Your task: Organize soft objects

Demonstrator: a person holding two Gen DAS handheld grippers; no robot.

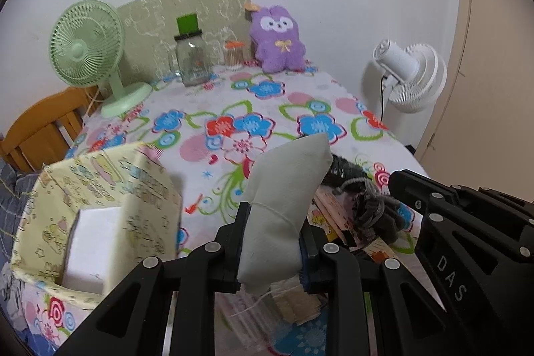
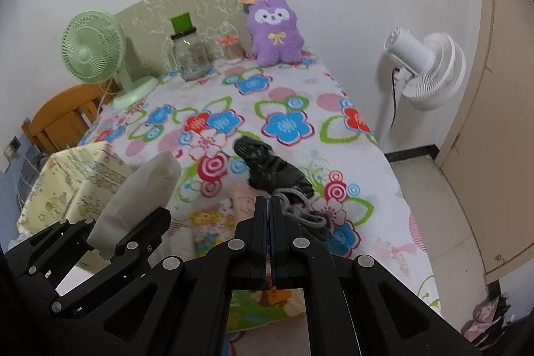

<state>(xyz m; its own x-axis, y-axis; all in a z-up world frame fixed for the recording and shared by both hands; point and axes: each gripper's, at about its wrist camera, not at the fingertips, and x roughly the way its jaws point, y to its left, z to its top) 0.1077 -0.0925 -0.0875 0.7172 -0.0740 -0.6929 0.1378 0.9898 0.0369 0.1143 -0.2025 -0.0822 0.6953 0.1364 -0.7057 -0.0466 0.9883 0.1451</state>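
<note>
A cream cloth pouch [image 1: 287, 175] tied with thread sticks up from my left gripper [image 1: 275, 222], whose pads are shut on its lower half. The same pouch [image 2: 140, 189] and left gripper [image 2: 106, 232] show at the lower left of the right wrist view. My right gripper [image 2: 268, 201] has its jaws pressed together, with a dark grey knitted piece [image 2: 270, 169] and its grey cord bunched at the tips, seemingly pinched. In the left wrist view the right gripper [image 1: 397, 182] is above that knit [image 1: 370, 212]. A yellow printed fabric box [image 1: 150, 186] stands open at the left.
A white block [image 1: 93, 249] lies in the box. At the table's far end stand a purple plush [image 1: 278, 39], a glass jar [image 1: 193, 59] and a green fan [image 1: 85, 45]. A white fan [image 1: 410, 72] stands off the right edge. Picture cards [image 2: 213, 222] lie under the grippers.
</note>
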